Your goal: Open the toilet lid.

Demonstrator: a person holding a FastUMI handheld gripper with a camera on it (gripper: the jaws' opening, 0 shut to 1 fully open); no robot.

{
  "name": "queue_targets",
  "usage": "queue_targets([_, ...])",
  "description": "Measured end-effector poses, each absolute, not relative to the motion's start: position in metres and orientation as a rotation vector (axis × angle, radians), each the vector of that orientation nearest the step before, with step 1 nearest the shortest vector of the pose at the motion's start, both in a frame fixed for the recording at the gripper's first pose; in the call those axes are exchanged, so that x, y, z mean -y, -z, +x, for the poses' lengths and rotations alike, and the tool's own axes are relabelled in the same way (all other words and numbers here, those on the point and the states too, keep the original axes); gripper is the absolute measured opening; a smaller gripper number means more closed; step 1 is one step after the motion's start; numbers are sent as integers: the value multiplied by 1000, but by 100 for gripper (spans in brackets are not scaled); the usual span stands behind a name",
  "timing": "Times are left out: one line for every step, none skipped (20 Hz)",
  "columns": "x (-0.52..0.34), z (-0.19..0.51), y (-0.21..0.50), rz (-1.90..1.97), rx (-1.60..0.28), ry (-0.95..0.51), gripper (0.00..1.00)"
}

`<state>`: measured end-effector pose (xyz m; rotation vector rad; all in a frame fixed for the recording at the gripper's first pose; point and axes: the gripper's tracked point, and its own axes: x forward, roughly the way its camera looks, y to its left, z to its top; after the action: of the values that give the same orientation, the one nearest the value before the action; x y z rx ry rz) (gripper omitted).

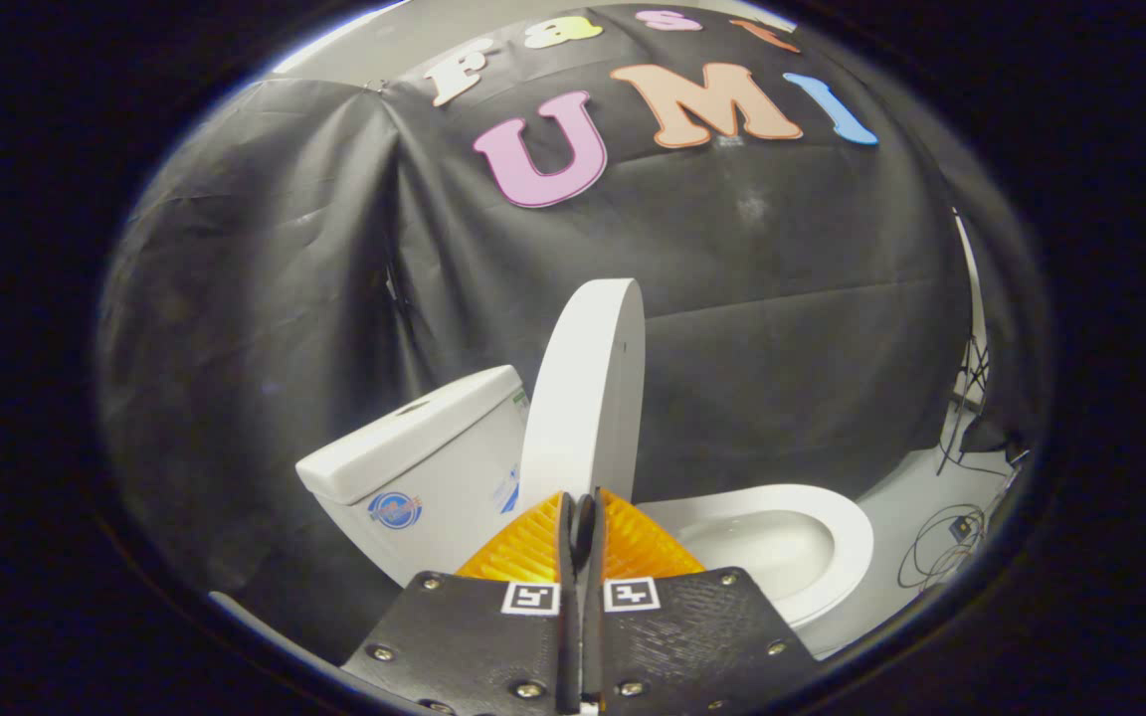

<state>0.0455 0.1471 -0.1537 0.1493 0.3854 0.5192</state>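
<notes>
Closed, empty tool [583,517] sits just before the raised toilet lid [588,388].

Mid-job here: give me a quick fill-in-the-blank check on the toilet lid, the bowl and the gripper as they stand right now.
1. The white oval plastic toilet lid stands ____, nearly upright beside the white ceramic tank.
2. The gripper has its fingers ____, with nothing between them.
3. The white seat ring lies ____ on the bowl.
4. Loose black cables lie on the ____ beyond the bowl.

Missing words: raised; shut; down; floor
</notes>
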Motion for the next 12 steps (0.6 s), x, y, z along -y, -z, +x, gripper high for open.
queue_targets([-152,44,152,147,-380,-527,2])
queue_targets([-156,42,152,148,-376,-535,2])
queue_targets([-160,42,151,145,-373,-543,2])
queue_targets([-162,42,150,143,-370,-550,2])
queue_targets([-165,41,149,140,-369,-556,2])
queue_targets([-166,41,150,141,-368,-561,2])
queue_targets([-167,40,149,146,-369,-565,2])
queue_targets([-168,40,150,152,-370,-568,2])
queue_targets([-169,40,149,156,-370,-571,2])
queue_targets([-170,40,149,157,-371,-572,2])
queue_targets([-171,40,148,156,-370,-574,2])
queue_targets([-174,39,149,153,-367,-575,2])
